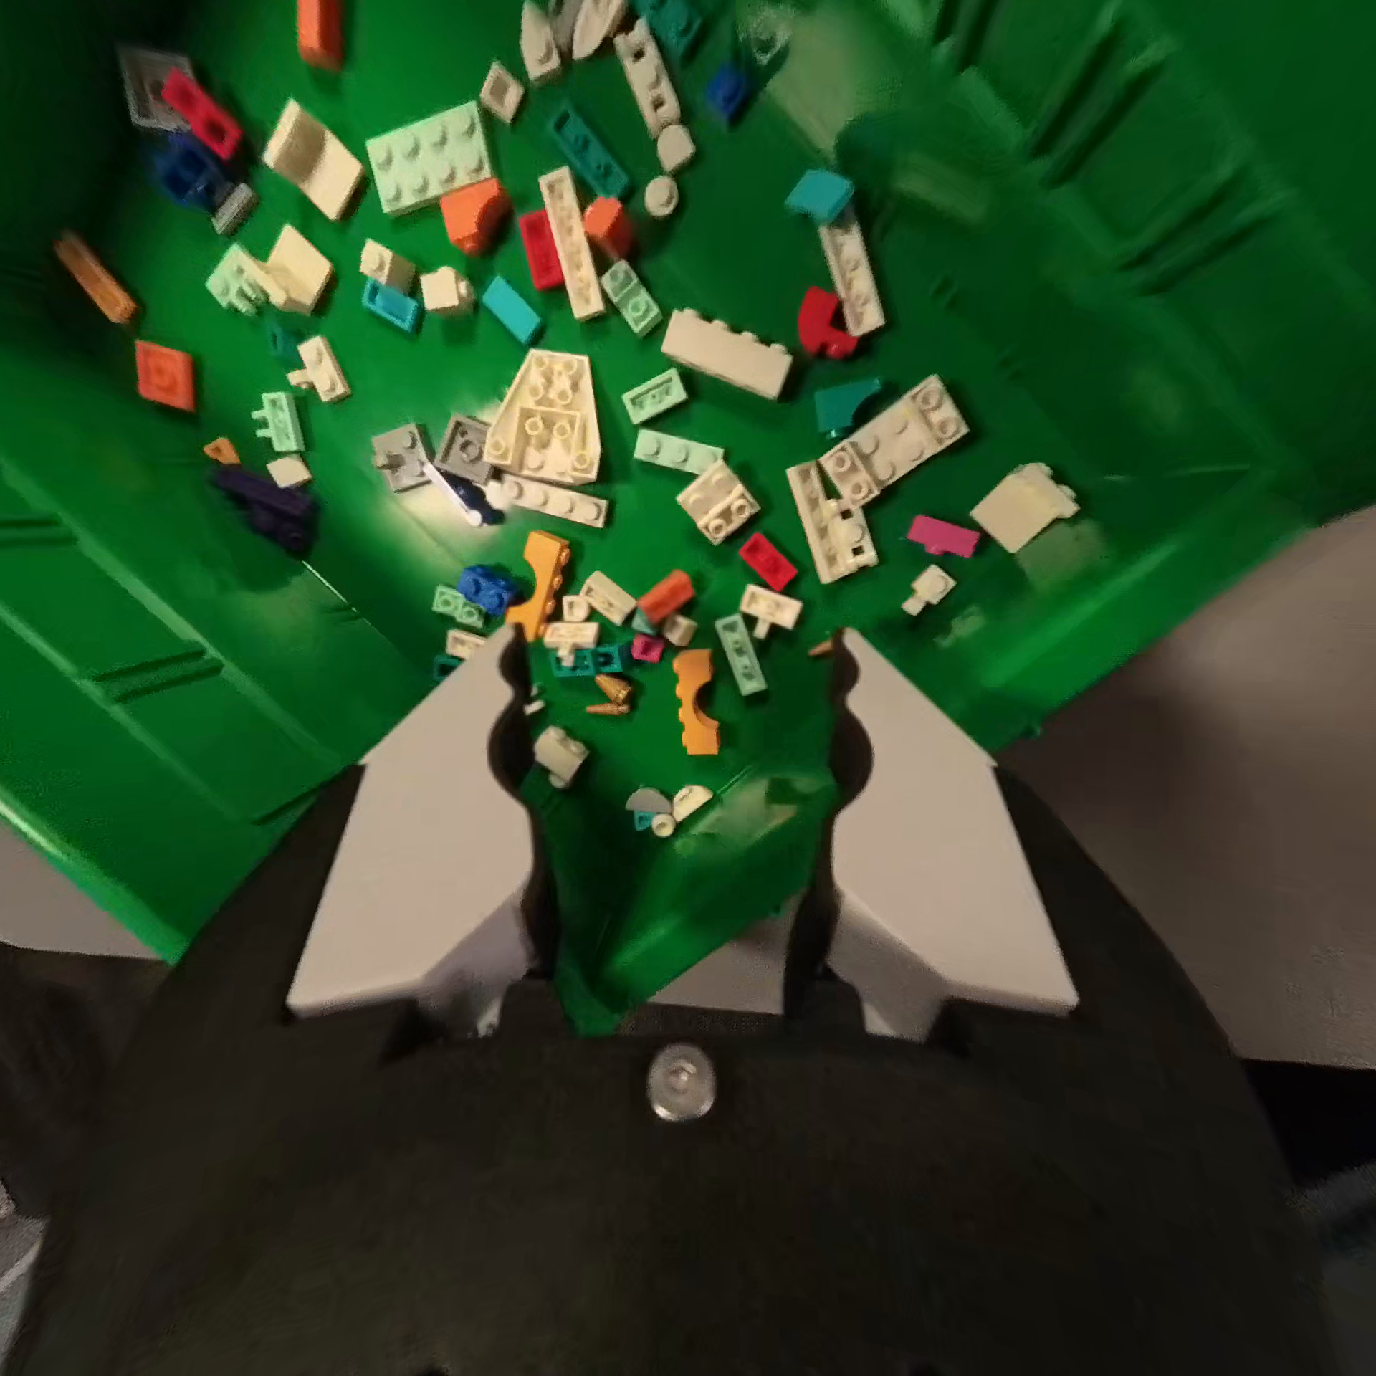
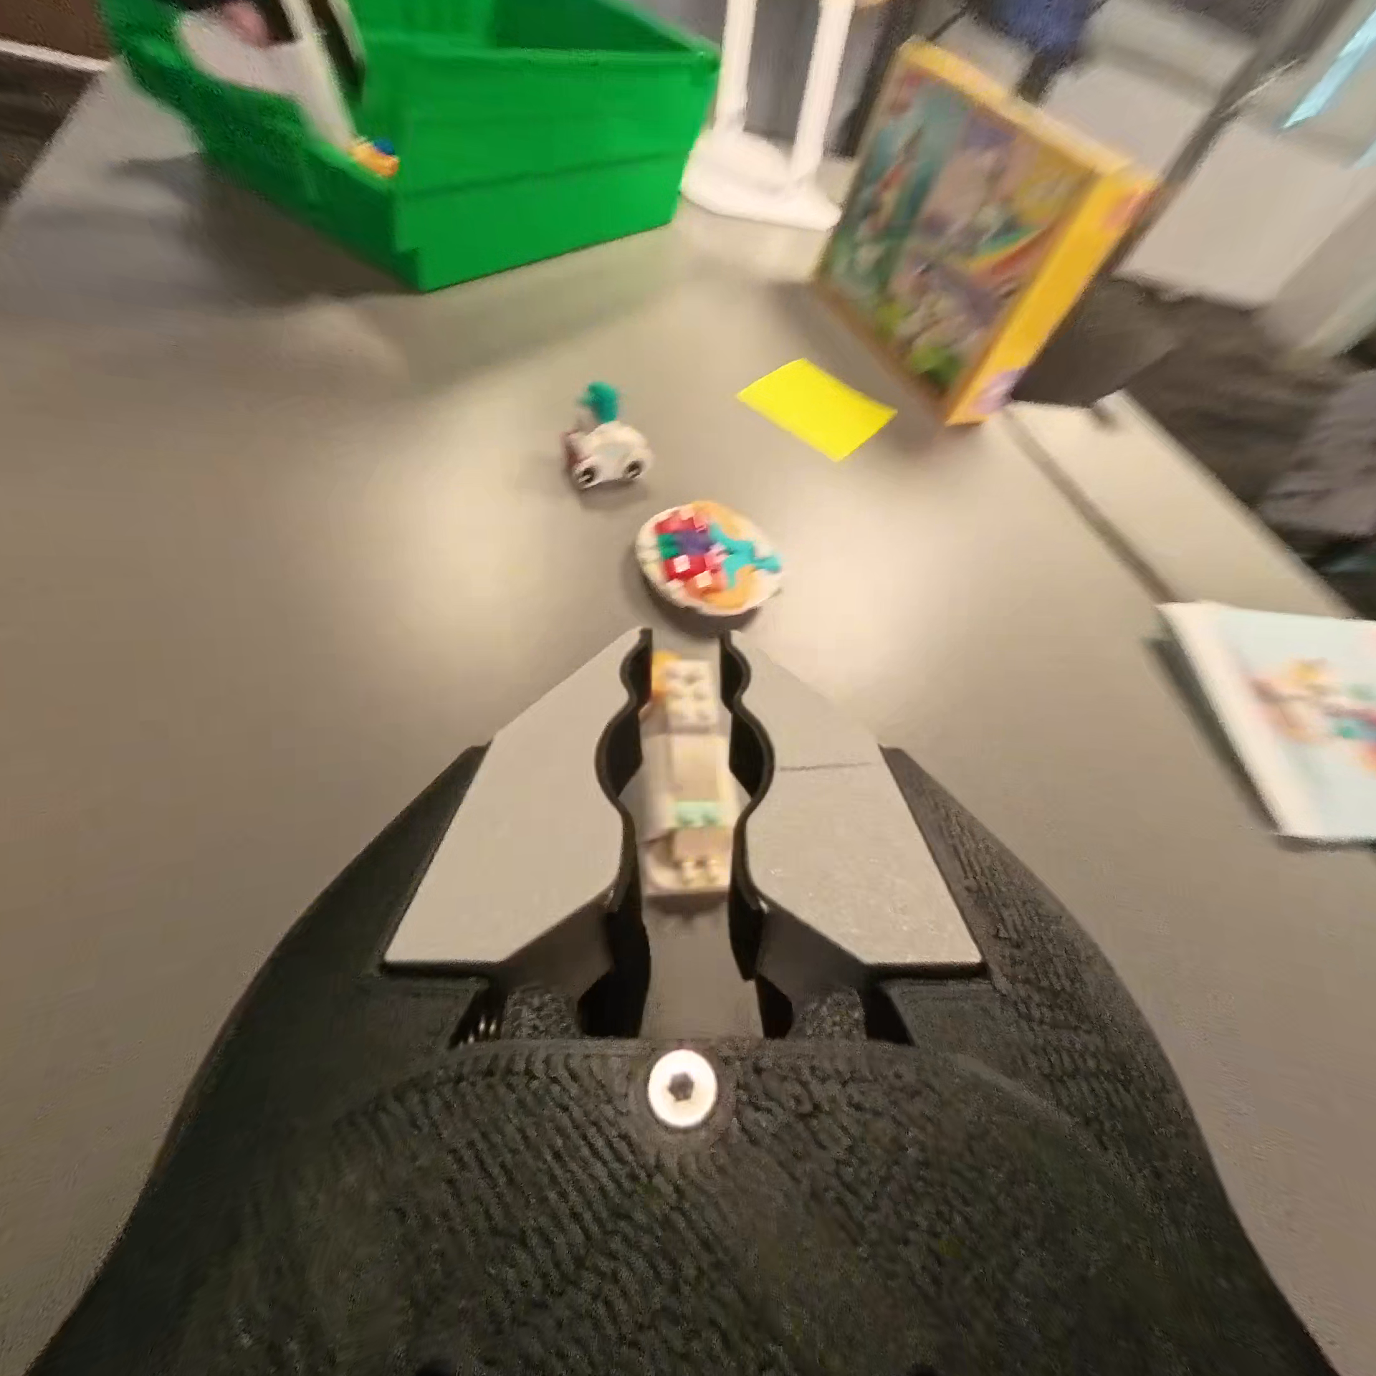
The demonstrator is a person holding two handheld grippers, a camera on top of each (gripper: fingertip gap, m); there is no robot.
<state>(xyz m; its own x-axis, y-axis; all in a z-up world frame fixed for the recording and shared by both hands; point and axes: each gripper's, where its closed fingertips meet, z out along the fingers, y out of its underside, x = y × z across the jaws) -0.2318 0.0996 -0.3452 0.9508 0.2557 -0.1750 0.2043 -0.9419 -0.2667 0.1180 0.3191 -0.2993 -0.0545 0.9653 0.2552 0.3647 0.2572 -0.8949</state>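
Grey tabletop [image 2: 223, 596] carries one green bin [image 2: 476, 149] of loose bricks [image 1: 566, 417], too many to count. My left tongs [image 1: 674, 640] hang spread over them, holding nothing. My right tongs [image 2: 683, 640] pinch one pale brick strip [image 2: 685, 774]; two small builds, a wheeled one [image 2: 607, 447] and a round one [image 2: 707, 558], one box [image 2: 968, 246] and one yellow note [image 2: 815, 406] lie ahead.

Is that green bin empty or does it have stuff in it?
Not empty: the green bin has many small building bricks scattered across its floor.
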